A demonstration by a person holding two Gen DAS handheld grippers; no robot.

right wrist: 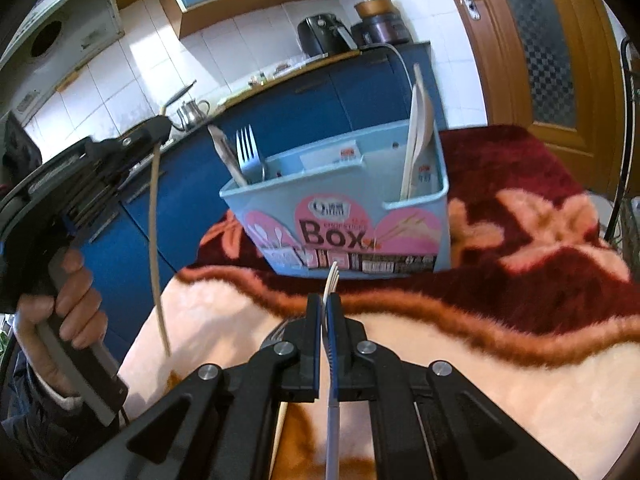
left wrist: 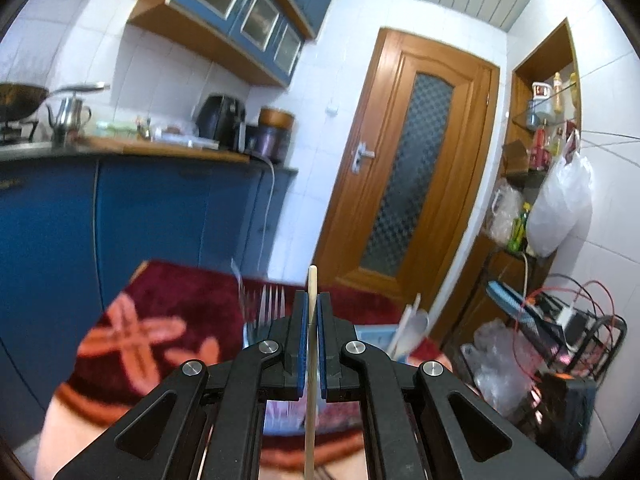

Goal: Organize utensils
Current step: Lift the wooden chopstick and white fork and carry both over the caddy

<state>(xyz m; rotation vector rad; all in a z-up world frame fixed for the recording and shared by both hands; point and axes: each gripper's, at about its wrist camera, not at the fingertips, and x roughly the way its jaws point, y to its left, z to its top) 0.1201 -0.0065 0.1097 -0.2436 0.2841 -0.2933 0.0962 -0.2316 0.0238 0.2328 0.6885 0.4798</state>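
My left gripper is shut on a wooden chopstick that stands upright between its blue pads; it also shows at the left of the right wrist view, held high beside the box. My right gripper is shut on a fork, tines pointing at the box. The light blue utensil box stands on the blanket just ahead. It holds a fork in its left compartment and wooden utensils in its right one. In the left wrist view, fork tines rise behind the fingers.
A red and cream floral blanket covers the table. Blue kitchen cabinets and a counter with a kettle stand behind. A wooden door and a cluttered rack stand to the right.
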